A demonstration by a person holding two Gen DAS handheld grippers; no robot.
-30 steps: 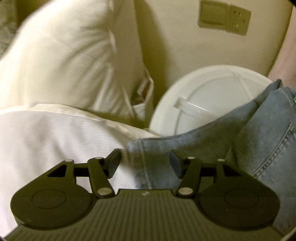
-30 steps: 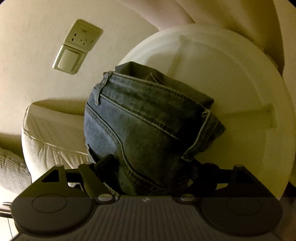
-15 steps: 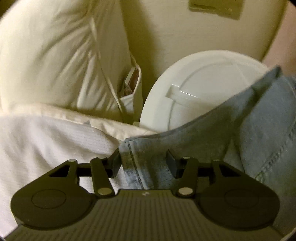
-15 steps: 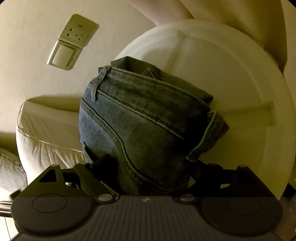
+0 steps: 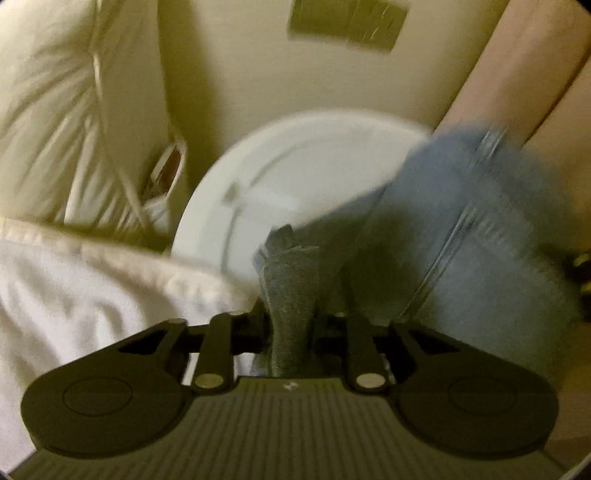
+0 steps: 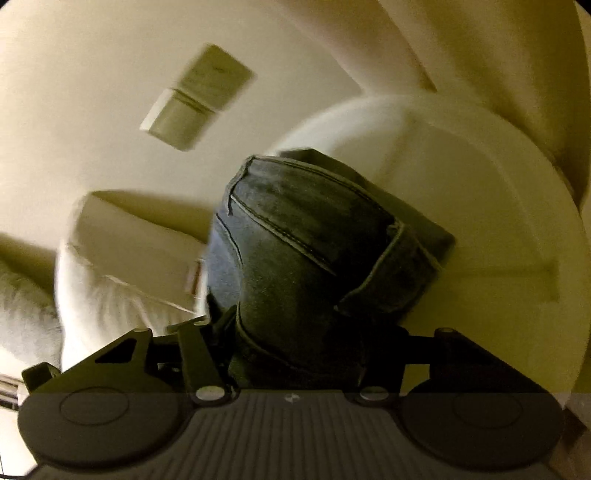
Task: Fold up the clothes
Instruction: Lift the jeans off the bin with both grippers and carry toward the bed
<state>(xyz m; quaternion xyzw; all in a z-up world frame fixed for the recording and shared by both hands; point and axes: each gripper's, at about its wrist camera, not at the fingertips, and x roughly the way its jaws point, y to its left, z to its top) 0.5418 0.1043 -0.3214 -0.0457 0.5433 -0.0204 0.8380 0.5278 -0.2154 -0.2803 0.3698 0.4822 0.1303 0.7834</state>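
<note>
**Denim gripped at both ends**

Left gripper (image 5: 291, 321) clamped on bunched hem of jeans (image 5: 480, 258), centre frame. Right gripper (image 6: 295, 354) pinching thick stitched waistband, centre frame. Behind: smooth round white lid (image 5: 295, 177), creased cream pillow (image 5: 74, 110) upper left.

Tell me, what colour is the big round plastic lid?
White; the round plastic lid shows best in the left wrist view.

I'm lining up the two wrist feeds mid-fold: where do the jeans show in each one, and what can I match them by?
Left wrist: the jeans fill the right half, blurred; a bunched edge is pinched in the left gripper.
Right wrist: the jeans stand at centre, waistband up, held in the right gripper.
Shared landmark: the white round lid behind the denim; the wall switch plate sits above it.
</note>
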